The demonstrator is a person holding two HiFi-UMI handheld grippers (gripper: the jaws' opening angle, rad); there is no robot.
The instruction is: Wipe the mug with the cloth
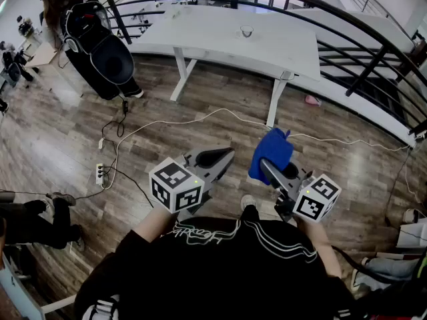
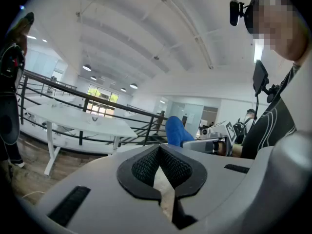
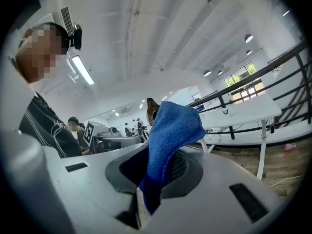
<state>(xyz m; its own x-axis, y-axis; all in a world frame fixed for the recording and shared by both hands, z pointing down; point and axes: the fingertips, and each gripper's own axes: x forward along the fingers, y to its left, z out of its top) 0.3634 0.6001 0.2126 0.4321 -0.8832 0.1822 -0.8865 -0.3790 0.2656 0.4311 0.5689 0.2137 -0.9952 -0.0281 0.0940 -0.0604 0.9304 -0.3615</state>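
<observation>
1. The person stood on a wood floor (image 1: 220, 105), a gripper in each hand, both held out in front of a black top (image 1: 220, 259).
2. Right gripper (image 1: 267, 166): its jaws were clamped on the blue cloth (image 1: 272, 151). Its own view showed the cloth (image 3: 170, 130) pinched between the black pads (image 3: 183, 167), with most of it bunched up above the jaws.
3. Left gripper (image 1: 225, 155): jaws together at the tips and nothing between them. In its own view the ribbed pads (image 2: 178, 167) met at the top, and only a thin pale slit showed lower down.
4. The two grippers sat side by side and apart. From the left gripper view, the cloth (image 2: 176, 130) poked up just beyond the right gripper's marker cube (image 2: 229, 130).
5. A long white table (image 1: 200, 32) stood well ahead of the person, just in front of a black railing (image 1: 347, 25).
6. A small cup-like thing (image 1: 247, 31) stood on that table, well apart from both grippers. It was too small to say for sure that it was the mug.
7. A white cable (image 1: 200, 117) ran across the floor between the person and the table, with a power strip (image 1: 100, 173) off to the left.
8. At far left, a black bag (image 1: 100, 52) sat on the floor near the end of the table.
</observation>
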